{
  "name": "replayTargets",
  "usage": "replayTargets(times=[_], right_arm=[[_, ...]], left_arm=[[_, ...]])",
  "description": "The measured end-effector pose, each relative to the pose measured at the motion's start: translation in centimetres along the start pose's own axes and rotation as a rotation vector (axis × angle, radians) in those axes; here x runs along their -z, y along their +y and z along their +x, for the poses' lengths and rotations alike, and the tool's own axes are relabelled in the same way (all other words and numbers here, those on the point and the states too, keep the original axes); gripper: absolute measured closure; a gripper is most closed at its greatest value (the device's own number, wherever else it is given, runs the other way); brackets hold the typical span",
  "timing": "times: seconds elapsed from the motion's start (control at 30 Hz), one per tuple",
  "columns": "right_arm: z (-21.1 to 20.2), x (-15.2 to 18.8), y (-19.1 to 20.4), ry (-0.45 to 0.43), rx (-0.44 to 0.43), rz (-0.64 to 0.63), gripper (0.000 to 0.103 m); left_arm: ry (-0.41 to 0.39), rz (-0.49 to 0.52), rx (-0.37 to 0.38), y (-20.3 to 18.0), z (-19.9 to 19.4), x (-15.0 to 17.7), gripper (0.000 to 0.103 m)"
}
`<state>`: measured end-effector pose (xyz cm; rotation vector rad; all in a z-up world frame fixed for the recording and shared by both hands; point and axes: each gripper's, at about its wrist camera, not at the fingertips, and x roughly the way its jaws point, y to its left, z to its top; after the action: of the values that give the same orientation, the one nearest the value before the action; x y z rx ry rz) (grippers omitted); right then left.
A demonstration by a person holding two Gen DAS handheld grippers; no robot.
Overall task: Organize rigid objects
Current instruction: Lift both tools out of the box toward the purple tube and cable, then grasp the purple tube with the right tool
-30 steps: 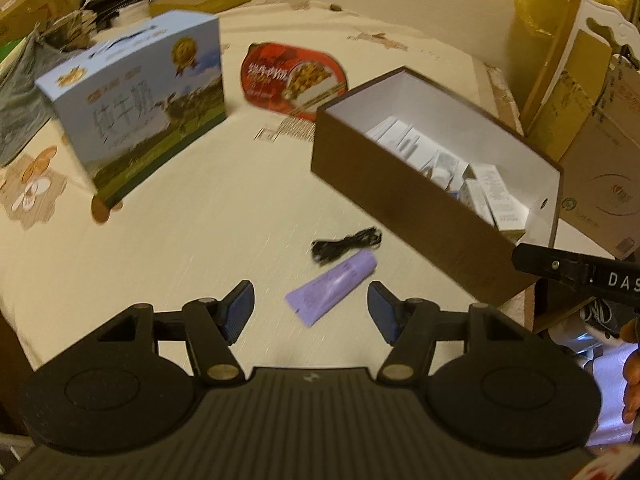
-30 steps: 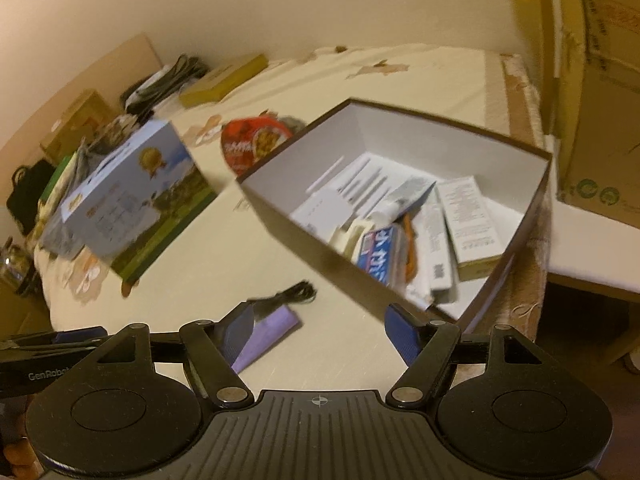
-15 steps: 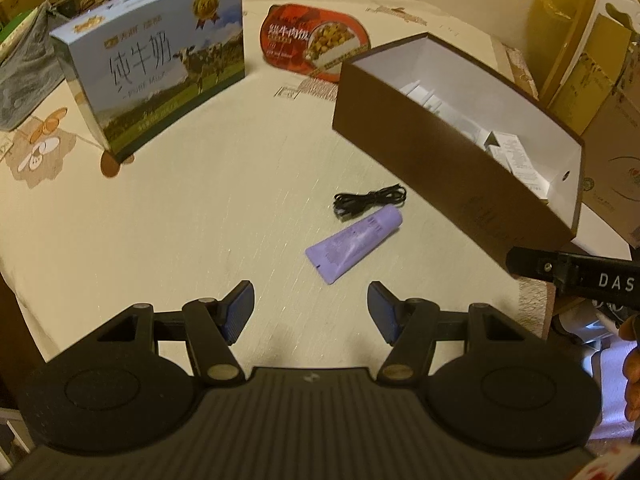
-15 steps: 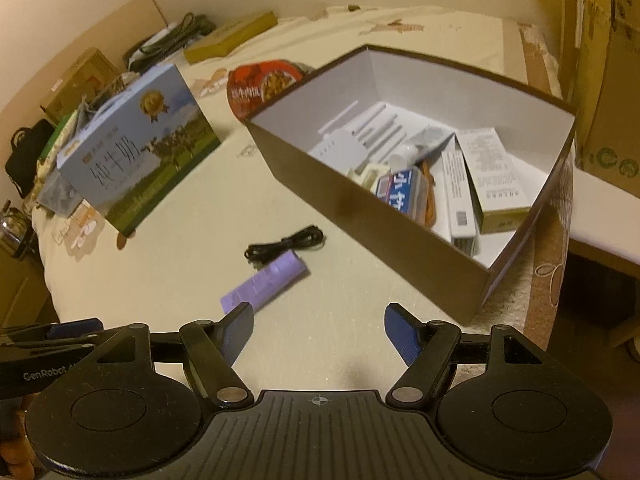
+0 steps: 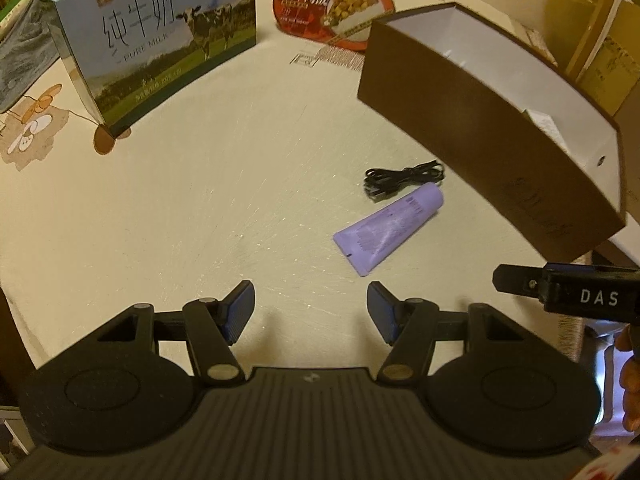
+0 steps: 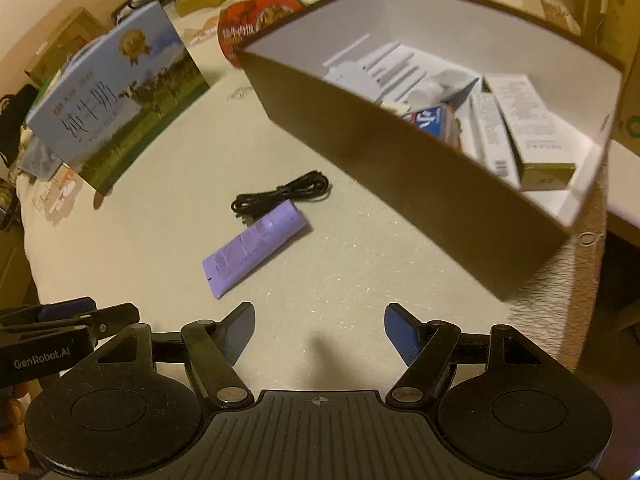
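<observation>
Partly done: several cartons already inside brown box (image 6: 400, 168), purple tube (image 6: 254, 250) and black cable (image 6: 282, 196) left on tabletop (image 5: 200, 200) at 11 o'clock of right claw (image 6: 319, 334), both claws apart, empty, left claw (image 5: 311, 312)

My left gripper (image 5: 311, 312) is matte black, with two round discs flanking a ribbed centre plate, silver pivot screws, and blue ridged pads on its fingers (image 5: 240, 311). My right gripper (image 6: 319, 334) matches it; white "GenRobot.AI" lettering shows on the black body beside its left disc.
</observation>
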<state>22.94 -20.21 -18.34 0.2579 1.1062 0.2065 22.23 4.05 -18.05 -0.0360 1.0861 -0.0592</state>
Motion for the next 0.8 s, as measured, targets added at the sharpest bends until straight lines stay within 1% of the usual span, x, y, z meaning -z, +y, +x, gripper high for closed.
replayTargets(times=[0.13,0.27,0.37,0.6,0.7,0.8], right_arm=[[1.8,-0.7,0.8,0.004,-0.024,0.006,0.035],[3.9,-1.5,1.6,0.012,-0.051,0.021,0.046],[5.6,-2.2,2.1,0.022,-0.074,0.056,0.051],[8.5,-3.3,2.3,0.036,-0.116,0.178,0.055],[9.4,-3.6,2.3,0.040,-0.120,0.231,0.056],[10.0,-3.9,2.4,0.025,-0.118,0.265,0.056]], left_arm=[[0.022,-0.013,-0.009,0.8,1.7,-0.2,0.045],[0.036,-0.026,-0.015,1.7,3.1,-0.4,0.045],[0.041,-0.025,-0.021,2.1,3.9,-0.5,0.045],[0.048,-0.041,-0.031,3.0,5.2,-0.9,0.045],[0.049,-0.043,-0.036,3.3,5.6,-1.1,0.045],[0.049,-0.046,-0.042,3.6,6.0,-1.4,0.045]])
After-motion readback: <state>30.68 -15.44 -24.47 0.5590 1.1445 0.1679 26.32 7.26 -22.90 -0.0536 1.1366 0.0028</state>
